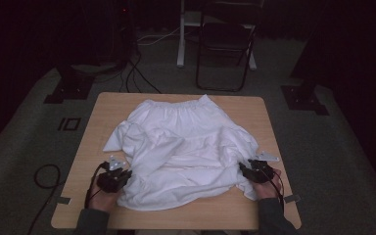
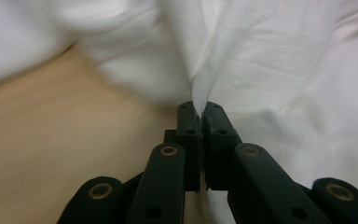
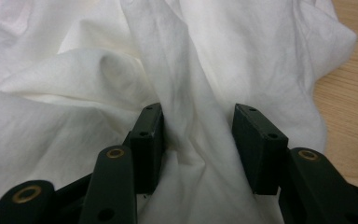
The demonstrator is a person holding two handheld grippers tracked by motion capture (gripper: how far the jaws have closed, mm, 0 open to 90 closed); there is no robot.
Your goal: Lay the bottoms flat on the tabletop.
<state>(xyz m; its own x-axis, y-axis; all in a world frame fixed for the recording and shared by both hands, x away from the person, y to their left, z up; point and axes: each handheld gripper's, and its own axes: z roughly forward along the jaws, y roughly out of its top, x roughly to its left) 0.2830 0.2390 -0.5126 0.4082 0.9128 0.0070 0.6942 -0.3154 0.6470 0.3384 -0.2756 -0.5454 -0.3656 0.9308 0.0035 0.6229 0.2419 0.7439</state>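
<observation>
A: 1 gripper grips already? Where is the white garment [image 1: 186,152]?

B: Crumpled on the table [image 1: 269,122]. Left gripper [image 2: 200,112] is pinched on its edge; right gripper [image 3: 198,140] stands apart around a fold. Spreading remains, I think.

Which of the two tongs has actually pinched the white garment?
The left tongs: its jaws are shut on a fold of the garment. The right tongs stands open, with cloth lying loose between its jaws.

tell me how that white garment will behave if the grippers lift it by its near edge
Probably floppy: the white garment lies in soft folds and bunches into the shut left gripper. It looks thin and light, so it should drape and sag. The right gripper stands open around a ridge.
</observation>
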